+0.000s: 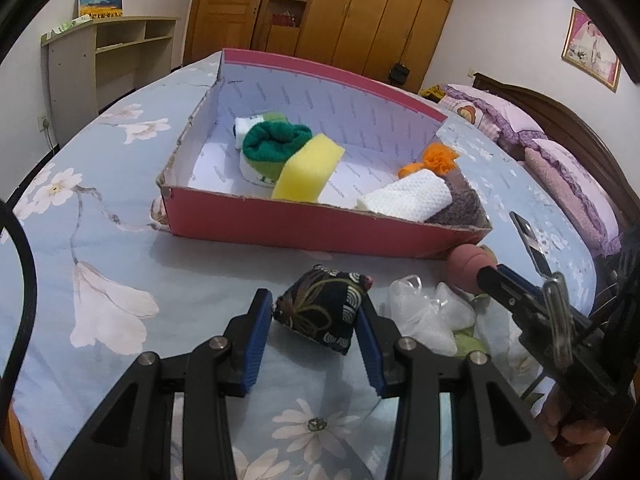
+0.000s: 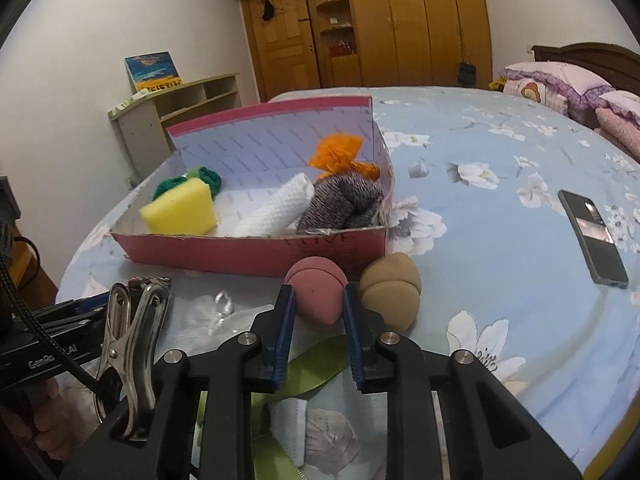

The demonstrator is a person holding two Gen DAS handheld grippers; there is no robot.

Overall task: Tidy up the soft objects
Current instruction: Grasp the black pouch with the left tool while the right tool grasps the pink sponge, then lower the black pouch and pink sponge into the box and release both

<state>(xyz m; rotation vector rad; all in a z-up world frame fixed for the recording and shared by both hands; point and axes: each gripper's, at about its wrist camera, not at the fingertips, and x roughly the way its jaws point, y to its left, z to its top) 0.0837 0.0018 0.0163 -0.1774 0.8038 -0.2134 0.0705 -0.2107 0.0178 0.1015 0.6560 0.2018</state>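
Note:
On the flowered bedspread lies a black patterned beanbag, and my left gripper is shut on it, blue pads against both its sides. My right gripper is shut on a pink egg-shaped sponge, which rests on the bed just in front of the pink cardboard box. A tan sponge sits right beside the pink one. The box holds a yellow sponge, a green rolled cloth, a white rolled cloth, a grey sock and an orange pompom.
A white mesh puff and a green ribbon lie between the two grippers. A dark phone rests on the bed to the right. Pillows sit at the headboard. A steel clip hangs on the left tool.

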